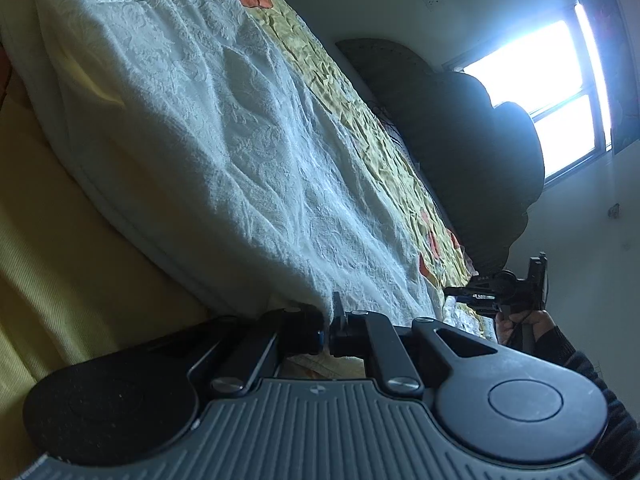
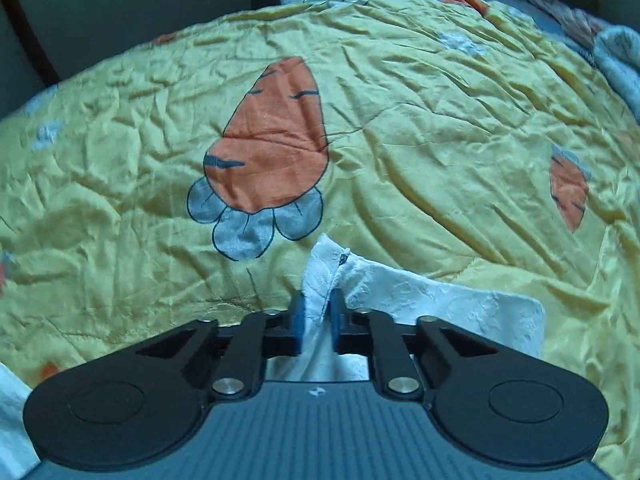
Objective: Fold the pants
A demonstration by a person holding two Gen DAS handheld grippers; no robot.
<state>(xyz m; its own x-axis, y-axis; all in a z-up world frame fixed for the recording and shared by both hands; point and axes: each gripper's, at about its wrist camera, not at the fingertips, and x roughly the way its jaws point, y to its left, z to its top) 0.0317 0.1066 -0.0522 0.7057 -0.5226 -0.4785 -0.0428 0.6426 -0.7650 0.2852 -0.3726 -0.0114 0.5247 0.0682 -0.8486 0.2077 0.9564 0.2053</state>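
Holding white pants [image 1: 208,128] at two spots, I see them spread over a yellow quilt [image 2: 420,128] w/ carrot prints. Left gripper [image 1: 327,330] has its jaws nearly together, pinching an edge of the cloth at the near end; the fabric runs away from it, flat across the quilt. Right gripper [image 2: 318,316] has its blue pads [image 2: 298,318] pressed onto a corner of the pants, a small tuft poking up past the tips. In the left view the right gripper shows far off to the side, a hand [image 1: 520,326] in a dark sleeve behind it.

Handling, my guess: light, soft, textured cotton-type weave, no stiffness, so it'll sag and drape btwn the two grips. Textured surface prob grips OK on the pads; the quilt looks slick, so the pants may slide on it. Not fragile. Best holds are hems and corners, where layers bunch thicker; grab both layers or one will drop. Keep the grips well apart for tension.
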